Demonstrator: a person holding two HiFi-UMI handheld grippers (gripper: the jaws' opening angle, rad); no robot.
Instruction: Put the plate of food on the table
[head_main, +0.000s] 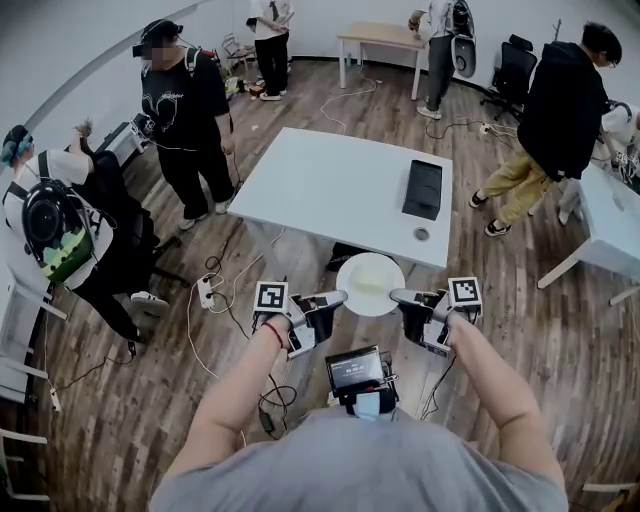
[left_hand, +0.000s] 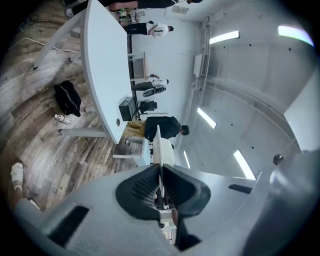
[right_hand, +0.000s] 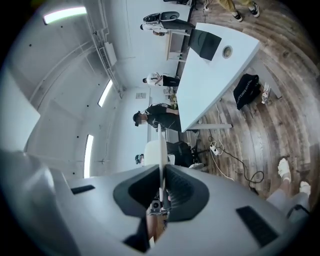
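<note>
The left gripper (head_main: 337, 298) is pinching one side of the white plate (head_main: 370, 284), jaws pressed onto its thin rim. The right gripper (head_main: 400, 296) is clamping the opposite side the same way, probably so the plate is riding level and spilling nothing. It is hanging in the air just short of the white table (head_main: 320, 180), where a black box (head_main: 423, 188) is lying. Bystanders are standing around on the wooden floor (head_main: 520, 330).

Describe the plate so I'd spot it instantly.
Find the large white table mid-room. At its near edge, a round plate hangs between the left gripper and right gripper. Unlike the black box on the table, it is pale and clamped at both sides.
</note>
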